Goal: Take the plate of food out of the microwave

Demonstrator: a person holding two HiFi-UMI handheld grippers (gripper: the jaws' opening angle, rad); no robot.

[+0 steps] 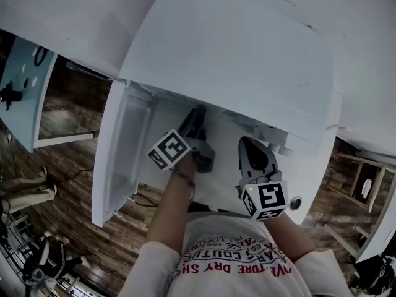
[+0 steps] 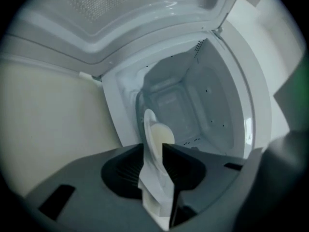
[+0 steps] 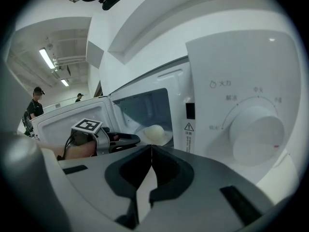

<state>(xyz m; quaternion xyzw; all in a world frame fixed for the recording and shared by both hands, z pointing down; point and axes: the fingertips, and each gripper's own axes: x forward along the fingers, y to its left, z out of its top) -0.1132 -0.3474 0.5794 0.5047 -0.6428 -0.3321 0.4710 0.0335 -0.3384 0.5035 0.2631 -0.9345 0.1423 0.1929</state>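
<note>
The white microwave (image 1: 235, 54) stands with its door (image 1: 120, 153) swung open to the left. Inside, a pale plate (image 3: 164, 138) carries a round cream lump of food (image 3: 154, 132). My left gripper (image 1: 198, 112) reaches into the cavity, rolled on its side. In the left gripper view the plate (image 2: 150, 124) shows edge-on in line with the gap of the left gripper (image 2: 153, 146). The jaws stand apart and I cannot see the pads pressing on the rim. My right gripper (image 1: 249, 142) hangs before the control panel, and the right gripper (image 3: 151, 148) has its tips together, empty.
The timer dial (image 3: 256, 134) sits on the panel right of the cavity. The open door (image 3: 58, 120) flanks my left arm. A pale blue cabinet (image 1: 25, 85) stands at the left over the wooden floor (image 1: 68, 184). Two people (image 3: 36, 103) stand far off.
</note>
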